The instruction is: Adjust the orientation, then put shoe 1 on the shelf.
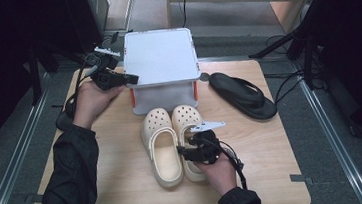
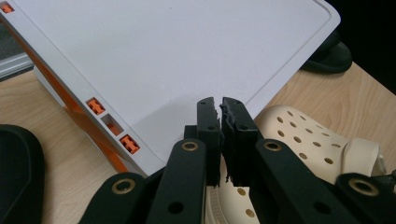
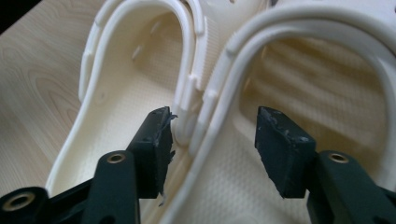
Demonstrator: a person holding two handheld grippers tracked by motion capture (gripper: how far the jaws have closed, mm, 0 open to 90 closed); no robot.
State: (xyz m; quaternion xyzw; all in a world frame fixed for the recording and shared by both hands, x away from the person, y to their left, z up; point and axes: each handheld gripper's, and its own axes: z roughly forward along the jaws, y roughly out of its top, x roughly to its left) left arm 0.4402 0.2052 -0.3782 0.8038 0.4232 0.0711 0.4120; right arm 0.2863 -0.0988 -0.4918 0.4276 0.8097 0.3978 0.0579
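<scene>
A pale wooden table (image 1: 127, 187) stands on grey carpet, with dark stands and trailing cables off in the shadow to either side and a lighter strip of floor beyond. Nearest the person, the right gripper (image 1: 189, 150) hangs low over a pair of cream clogs (image 1: 162, 144) lying side by side, toes pointing away. Its jaws are spread wide, one dipping inside the left clog (image 3: 116, 93) and the other inside the right clog (image 3: 303, 79), so that the two touching inner walls sit between them; nothing is clamped yet. Further back, the left gripper (image 1: 129, 79) is held at the left edge of a white box (image 1: 161, 58) with orange clips, which sits just behind the clogs' toes. Its jaws are pressed almost together with only a sliver of gap, empty, their tips over the box's lid (image 2: 187, 56). To the right of the box lies a black flip-flop (image 1: 243, 95), angled across the far corner.
</scene>
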